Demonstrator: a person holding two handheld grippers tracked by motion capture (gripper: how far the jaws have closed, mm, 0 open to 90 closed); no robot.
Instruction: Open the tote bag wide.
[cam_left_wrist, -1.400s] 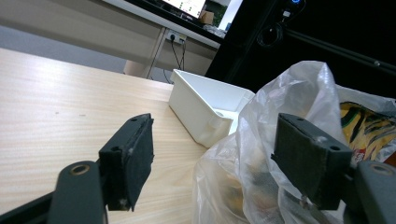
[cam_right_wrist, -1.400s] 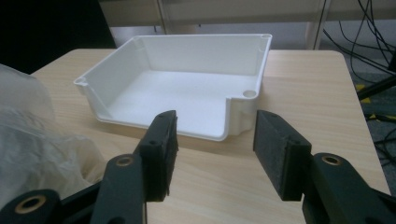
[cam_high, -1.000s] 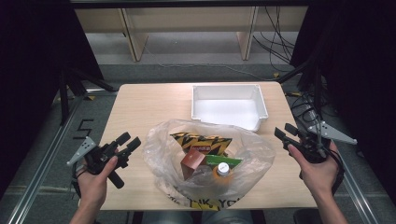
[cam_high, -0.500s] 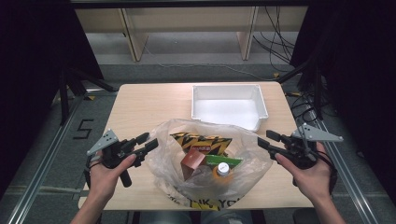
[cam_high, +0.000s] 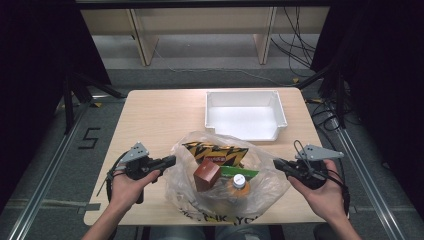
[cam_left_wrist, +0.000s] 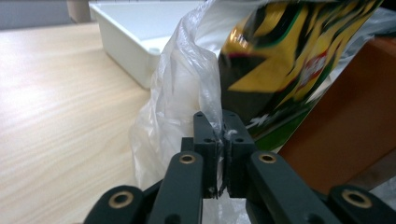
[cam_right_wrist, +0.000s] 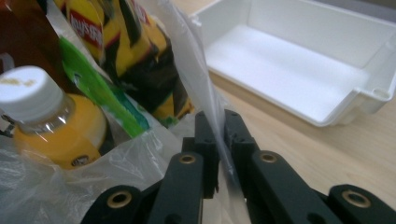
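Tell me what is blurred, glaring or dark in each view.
High view: table evenly lit, surroundings black, glare on bag. Left gripper view: chip packet blurred, jaws sharp on the film. Right gripper view: bottle soft, tray washed out.

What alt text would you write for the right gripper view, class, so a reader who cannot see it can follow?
The right gripper pinches the clear plastic bag between its black jaws. Inside the bag are an orange drink bottle and a yellow chip packet; a white tray sits behind on the wooden table.
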